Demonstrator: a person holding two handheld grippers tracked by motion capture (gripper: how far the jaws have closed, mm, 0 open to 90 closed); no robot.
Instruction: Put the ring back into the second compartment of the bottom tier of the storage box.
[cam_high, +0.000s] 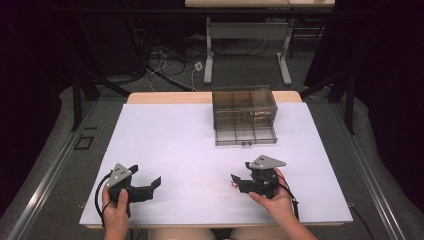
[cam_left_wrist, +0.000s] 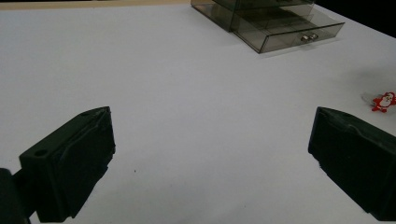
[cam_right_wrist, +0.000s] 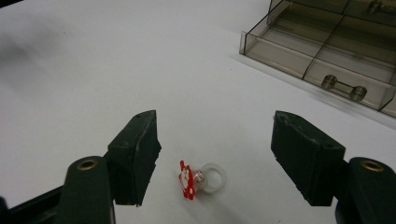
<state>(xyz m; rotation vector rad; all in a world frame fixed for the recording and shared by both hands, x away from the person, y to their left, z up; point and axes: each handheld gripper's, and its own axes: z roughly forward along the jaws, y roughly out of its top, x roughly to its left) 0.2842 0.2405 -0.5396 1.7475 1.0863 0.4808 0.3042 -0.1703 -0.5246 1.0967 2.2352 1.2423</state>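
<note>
Nearest me, both hands sit low at the near edge of the white worktop (cam_high: 165, 145). The left tongs (cam_high: 150, 187) rest near the left corner w/ jaws spread wide and nothing between them; looks parked, out of the way so the other hand can work.

The right tongs (cam_right_wrist: 215, 158) are the busy ones. Jaws stand apart, roughly half-spread, pads touching nothing. Between them, lying flat on the worktop, is a small red-and-white Santa charm on a clear plastic ring (cam_right_wrist: 198, 179). It sits closer to the left-hand jaw in the right gripper view, not centred, so I'd guess the grip isn't lined up yet. Jaws straddle it probably bc the thing is tiny and flat: it has to be bracketed low before pinching. In the left gripper view the same charm (cam_left_wrist: 384, 101) shows off to the right, just past that jaw.

Further back, well apart from the charm, stands a smoky transparent plastic drawer box w/ divided compartments (cam_high: 244, 114). Its lower drawer (cam_right_wrist: 322, 60) is pulled out toward the person, small knob handle facing front, compartments look empty as far as I can tell. Prob left open as the drop spot for the charm, though that's my read only.
</note>
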